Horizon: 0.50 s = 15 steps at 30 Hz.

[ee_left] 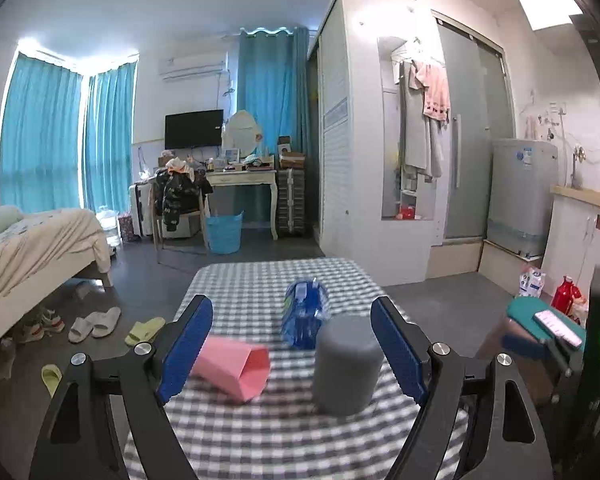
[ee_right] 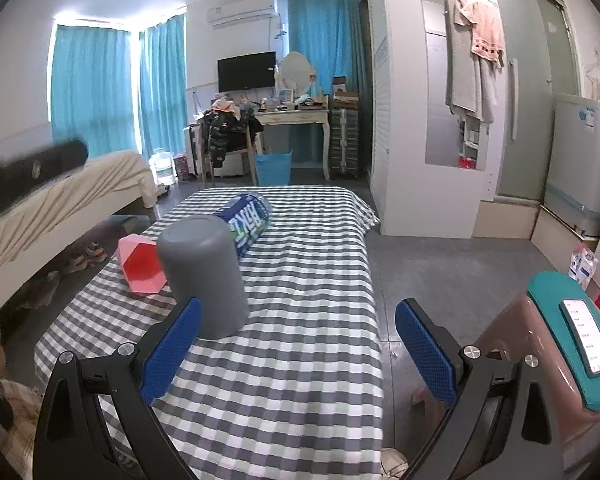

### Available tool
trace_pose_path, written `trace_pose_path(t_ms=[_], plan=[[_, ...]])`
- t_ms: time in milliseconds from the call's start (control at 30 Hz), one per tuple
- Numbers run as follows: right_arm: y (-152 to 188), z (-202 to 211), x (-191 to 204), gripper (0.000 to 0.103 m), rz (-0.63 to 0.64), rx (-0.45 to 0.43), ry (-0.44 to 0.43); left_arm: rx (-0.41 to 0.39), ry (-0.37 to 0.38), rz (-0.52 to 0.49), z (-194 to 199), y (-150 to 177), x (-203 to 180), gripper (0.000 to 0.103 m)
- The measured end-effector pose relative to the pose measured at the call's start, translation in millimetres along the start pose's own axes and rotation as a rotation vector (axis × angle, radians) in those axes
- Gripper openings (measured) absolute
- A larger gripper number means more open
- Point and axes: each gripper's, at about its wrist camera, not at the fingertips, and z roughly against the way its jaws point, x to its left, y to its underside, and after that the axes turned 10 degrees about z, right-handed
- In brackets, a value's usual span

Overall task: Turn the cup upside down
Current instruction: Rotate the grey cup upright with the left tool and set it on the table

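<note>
A grey cup (ee_left: 346, 364) stands upside down on the checked tablecloth (ee_left: 268, 440), its closed base up; it also shows in the right wrist view (ee_right: 206, 276). A pink cup (ee_left: 236, 366) lies on its side to its left, mouth toward me, also in the right wrist view (ee_right: 142, 268). My left gripper (ee_left: 292, 354) is open and empty, its blue pads either side of both cups, short of them. My right gripper (ee_right: 298, 350) is open and empty, back from the grey cup, which sits just beyond its left pad (ee_right: 172, 350).
A blue-labelled water bottle (ee_left: 304, 314) lies on its side behind the cups (ee_right: 246, 220). A pink stool with a teal top and a phone (ee_right: 584, 340) stands right of the table. Bed (ee_left: 28, 248) and slippers lie to the left.
</note>
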Motion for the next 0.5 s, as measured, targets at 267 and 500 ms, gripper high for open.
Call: trace_pose_path(t_ms=[267, 500], plan=[[3, -14, 24, 0.098, 0.057, 0.011, 0.012, 0.044, -0.04, 0.053, -16, 41, 33, 0.084], [3, -27, 29, 0.099, 0.041, 0.019, 0.029, 0.071, -0.091, 0.058, -28, 52, 47, 0.095]])
